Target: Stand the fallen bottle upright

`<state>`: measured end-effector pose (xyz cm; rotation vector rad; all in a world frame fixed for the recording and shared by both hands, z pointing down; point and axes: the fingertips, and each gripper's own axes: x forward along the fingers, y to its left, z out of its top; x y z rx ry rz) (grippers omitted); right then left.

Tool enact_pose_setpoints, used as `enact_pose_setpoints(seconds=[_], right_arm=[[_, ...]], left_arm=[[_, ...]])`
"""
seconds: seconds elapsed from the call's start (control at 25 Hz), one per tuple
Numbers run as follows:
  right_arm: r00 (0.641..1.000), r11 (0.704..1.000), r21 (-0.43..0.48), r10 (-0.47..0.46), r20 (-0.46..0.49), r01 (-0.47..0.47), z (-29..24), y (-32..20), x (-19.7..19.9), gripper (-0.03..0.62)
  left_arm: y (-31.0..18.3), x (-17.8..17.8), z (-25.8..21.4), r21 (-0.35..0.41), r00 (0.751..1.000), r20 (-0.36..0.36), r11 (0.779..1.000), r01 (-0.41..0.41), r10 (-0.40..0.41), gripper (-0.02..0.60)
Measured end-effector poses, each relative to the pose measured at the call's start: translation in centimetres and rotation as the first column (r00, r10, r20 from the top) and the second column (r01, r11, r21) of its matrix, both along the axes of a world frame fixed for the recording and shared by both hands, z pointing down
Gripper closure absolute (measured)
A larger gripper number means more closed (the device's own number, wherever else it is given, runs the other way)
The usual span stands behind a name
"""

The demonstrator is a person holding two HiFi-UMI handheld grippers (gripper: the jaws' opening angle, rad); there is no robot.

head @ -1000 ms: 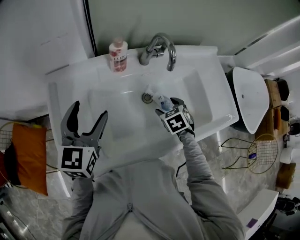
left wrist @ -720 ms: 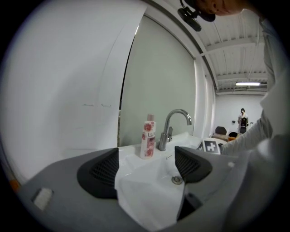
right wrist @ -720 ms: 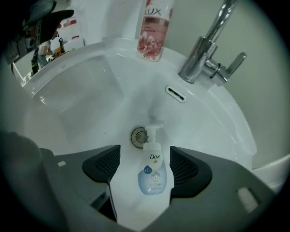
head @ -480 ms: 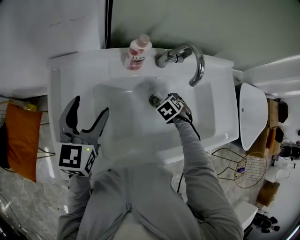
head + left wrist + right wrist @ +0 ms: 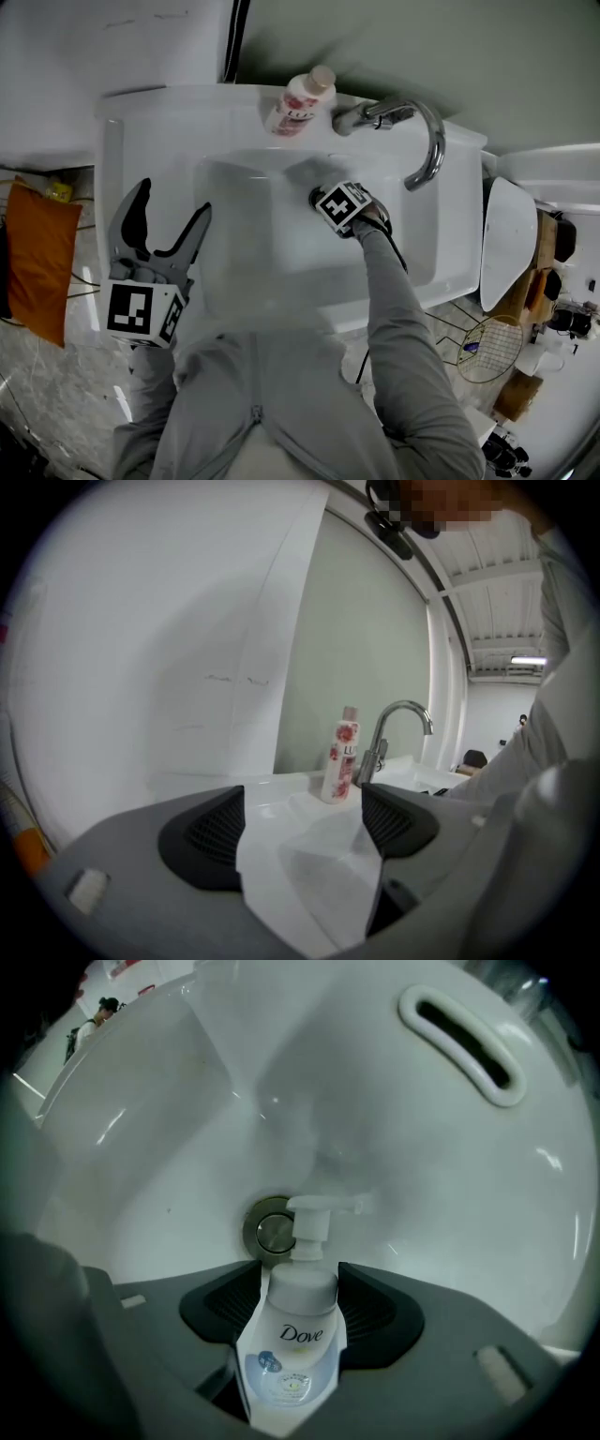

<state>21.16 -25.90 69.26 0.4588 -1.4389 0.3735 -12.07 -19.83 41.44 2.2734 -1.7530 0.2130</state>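
Note:
A white Dove pump bottle [image 5: 291,1335] lies in the sink basin, its pump head [image 5: 314,1208] pointing at the metal drain [image 5: 272,1232]. My right gripper [image 5: 298,1288] points down into the basin; its jaws have just been closing, and both pads now press on the bottle's shoulder. In the head view the right gripper [image 5: 328,199] hides the bottle under its marker cube. Over the basin's left side hangs my left gripper [image 5: 172,202], open with nothing in it, and the left gripper view shows it [image 5: 300,822] facing the back ledge.
A pink-labelled bottle [image 5: 300,101] stands upright on the sink's back ledge beside the curved faucet [image 5: 422,141]. The sink rim [image 5: 150,112] frames the basin, and an overflow slot [image 5: 459,1040] sits in its wall. An orange bag [image 5: 37,253] is on the floor at left.
My right gripper has dropped deeper into the basin by the drain and now covers the bottle that showed earlier. The left gripper has drifted slightly and stays open.

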Motion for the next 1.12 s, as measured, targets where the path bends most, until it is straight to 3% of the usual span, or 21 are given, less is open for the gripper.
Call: enact_pose_setpoints(seconds=[0.16,0.36,0.52,0.76,0.92,1.12], right_arm=[[1.0,0.999,-0.046,-0.019,-0.025,0.018,0.6,0.1,0.1,0.339],[1.0,0.996,-0.091,-0.014,0.013,0.016,0.7,0.2,-0.2,0.355],[0.998,1.0,-0.017,-0.009,0.068,0.011,-0.3,-1.0,-0.3,0.358],[0.978,0.989,0.063,0.121,0.17,-0.133,-2.8,-1.0,0.8,0.359],[0.941,0.963,0.132,0.193,0.277,-0.236,-4.7,-1.0,1.4,0.362],[0.833,0.881,0.17,0.332,0.442,-0.441,-7.0,-0.9,2.8,0.364]], left_arm=[[-0.2,0.2,0.3,-0.005,1.0,-0.004,1.0,-0.001,0.001,0.15],[-0.3,0.3,0.5,-0.008,1.0,-0.003,1.0,0.0,0.0,0.15],[-0.2,0.4,0.3,-0.004,1.0,-0.003,1.0,-0.002,0.002,0.15],[0.1,0.9,0.0,0.005,1.0,-0.002,1.0,-0.016,0.016,0.15],[0.1,1.8,-0.6,0.022,0.999,-0.007,0.999,-0.035,0.035,0.15],[0.4,2.4,-1.2,0.037,0.999,-0.001,0.998,-0.049,0.049,0.15]])
